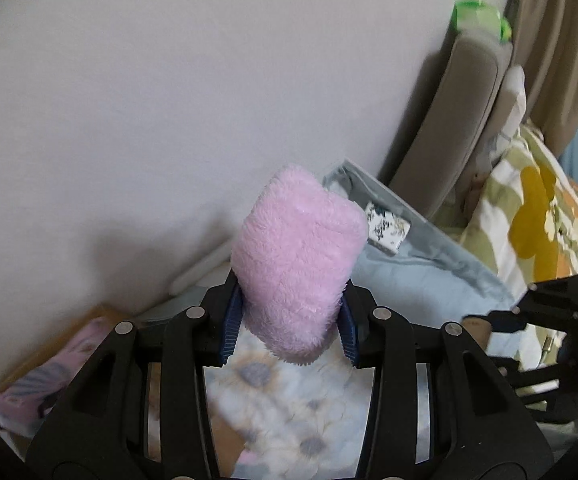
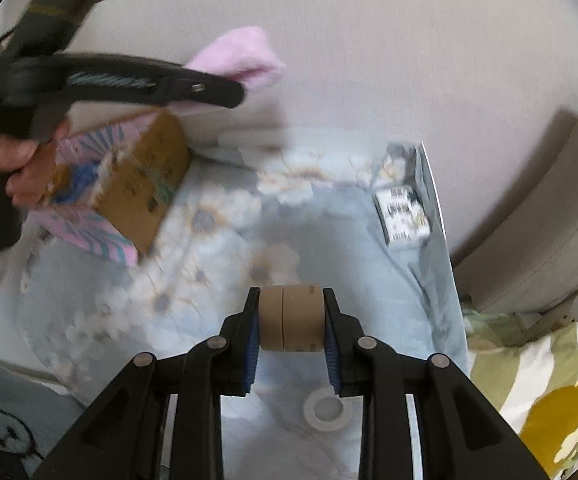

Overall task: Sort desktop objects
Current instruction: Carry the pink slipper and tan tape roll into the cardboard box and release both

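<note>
Both claws pinch: right gripper (image 2: 291,340) holds two stacked brown tape rolls (image 2: 291,319), left gripper (image 1: 287,320) one pink towel (image 1: 295,260).

pink towel (image 1: 297,264), brown tape roll (image 2: 291,319), floral cloth (image 2: 217,216)

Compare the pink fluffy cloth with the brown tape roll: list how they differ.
The pink fluffy cloth is soft, fuzzy and folded into a bundle; the brown tape roll is smooth, rigid and cylindrical. The cloth bulges well past the fingers of the left gripper; the roll fits neatly between those of the right gripper. Shared: each is clamped in a gripper, above the floral sheet.
</note>
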The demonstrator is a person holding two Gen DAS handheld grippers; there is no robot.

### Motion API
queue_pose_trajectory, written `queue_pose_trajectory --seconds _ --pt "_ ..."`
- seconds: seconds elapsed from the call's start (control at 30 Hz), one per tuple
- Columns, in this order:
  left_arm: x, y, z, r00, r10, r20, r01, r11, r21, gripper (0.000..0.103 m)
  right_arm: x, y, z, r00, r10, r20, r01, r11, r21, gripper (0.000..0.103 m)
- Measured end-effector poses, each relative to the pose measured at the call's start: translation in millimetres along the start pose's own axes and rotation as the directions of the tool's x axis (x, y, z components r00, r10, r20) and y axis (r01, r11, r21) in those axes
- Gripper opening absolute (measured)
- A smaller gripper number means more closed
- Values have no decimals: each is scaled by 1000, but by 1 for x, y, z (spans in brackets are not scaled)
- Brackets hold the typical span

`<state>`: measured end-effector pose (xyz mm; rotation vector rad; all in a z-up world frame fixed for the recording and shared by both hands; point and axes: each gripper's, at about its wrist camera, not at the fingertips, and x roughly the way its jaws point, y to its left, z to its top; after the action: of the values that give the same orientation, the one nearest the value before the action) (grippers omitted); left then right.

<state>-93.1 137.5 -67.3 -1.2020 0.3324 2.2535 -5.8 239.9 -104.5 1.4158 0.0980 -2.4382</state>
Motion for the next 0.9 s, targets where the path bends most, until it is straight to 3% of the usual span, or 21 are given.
queue_pose_trajectory --seconds 0.23,0.4,0.67,0.9 --pt "-64 40 -6 994 90 65 -84 993 -85 37 -14 43 47 999 -17 48 22 993 -117 25" --pt "-97 82 -27 988 131 75 -115 976 -187 37 -13 81 83 997 39 73 -25 982 -186 25" --pt "-134 161 -83 975 223 22 -200 911 -362 37 11 154 130 983 181 35 -164 948 -273 25" --pt "-152 211 -138 951 307 -48 -295 847 -443 37 53 203 142 971 231 -52 -236 918 -318 25"
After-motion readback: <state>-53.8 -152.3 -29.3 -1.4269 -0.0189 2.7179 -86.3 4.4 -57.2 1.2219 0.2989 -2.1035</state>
